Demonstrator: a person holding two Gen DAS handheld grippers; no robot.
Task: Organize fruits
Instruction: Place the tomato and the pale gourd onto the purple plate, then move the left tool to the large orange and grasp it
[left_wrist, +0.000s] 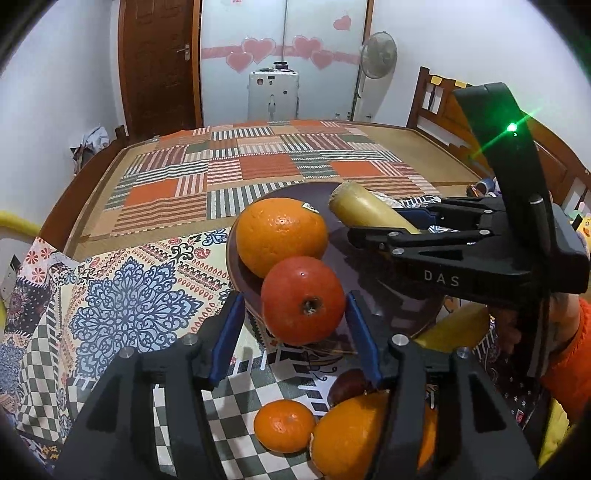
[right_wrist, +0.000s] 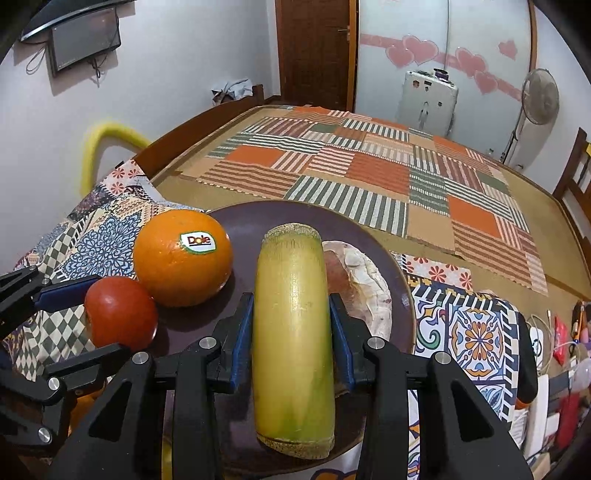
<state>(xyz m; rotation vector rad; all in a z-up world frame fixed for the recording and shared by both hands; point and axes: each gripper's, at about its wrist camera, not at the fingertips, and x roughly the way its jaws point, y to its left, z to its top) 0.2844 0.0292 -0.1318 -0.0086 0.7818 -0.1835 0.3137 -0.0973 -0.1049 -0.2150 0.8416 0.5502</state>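
Note:
A dark purple plate (left_wrist: 343, 273) (right_wrist: 258, 221) holds a big orange with a Dole sticker (left_wrist: 281, 235) (right_wrist: 183, 256). My left gripper (left_wrist: 295, 314) has its blue pads on both sides of a red-orange tangerine (left_wrist: 303, 300) (right_wrist: 120, 312) at the plate's near rim. My right gripper (right_wrist: 291, 325) (left_wrist: 384, 230) is shut on a yellow-green sugarcane piece (right_wrist: 293, 332) (left_wrist: 364, 210) over the plate. A pale brownish fruit (right_wrist: 360, 284) lies on the plate to the right of the cane.
On the patterned cloth (left_wrist: 122, 306) near me lie a small tangerine (left_wrist: 284, 424), a large orange (left_wrist: 351, 435), a dark red fruit (left_wrist: 349, 384) and a yellow fruit (left_wrist: 454, 328). A striped patchwork mat (right_wrist: 369, 173) covers the table beyond the plate.

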